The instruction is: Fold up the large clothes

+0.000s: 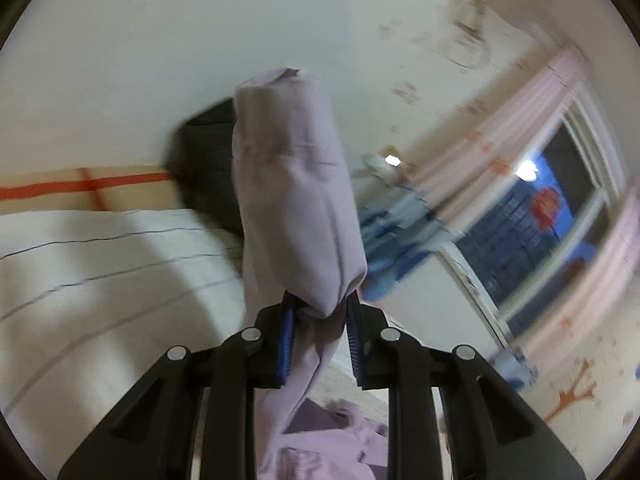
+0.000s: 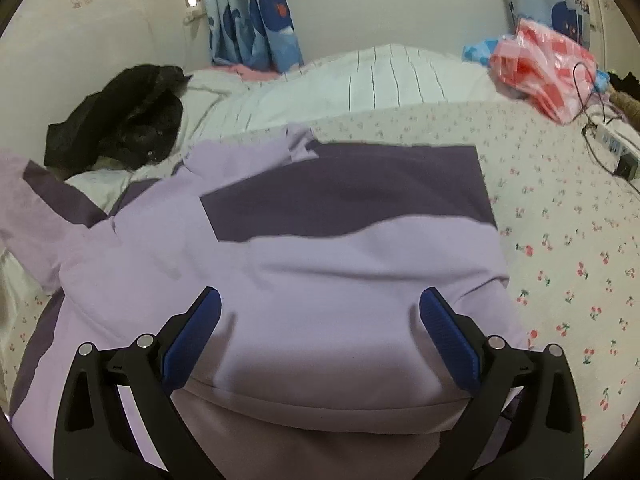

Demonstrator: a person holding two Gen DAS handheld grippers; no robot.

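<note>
A large lilac garment (image 2: 320, 272) with dark purple panels lies spread on the floral bed sheet (image 2: 560, 240). My right gripper (image 2: 320, 316) is open and hovers just over its near lilac part, fingers wide apart and empty. My left gripper (image 1: 320, 312) is shut on a sleeve of the lilac garment (image 1: 296, 200) and holds it lifted in the air, the cuff end standing up before the camera. More of the garment hangs below in the left wrist view (image 1: 320, 440). The left view is motion-blurred.
A black garment (image 2: 120, 116) lies at the bed's far left. A white striped duvet (image 2: 360, 84) is bunched at the back. A red-and-white plastic bag (image 2: 548, 68), a cable and a power strip (image 2: 612, 140) lie at the right. Blue curtains (image 2: 256, 16) hang behind.
</note>
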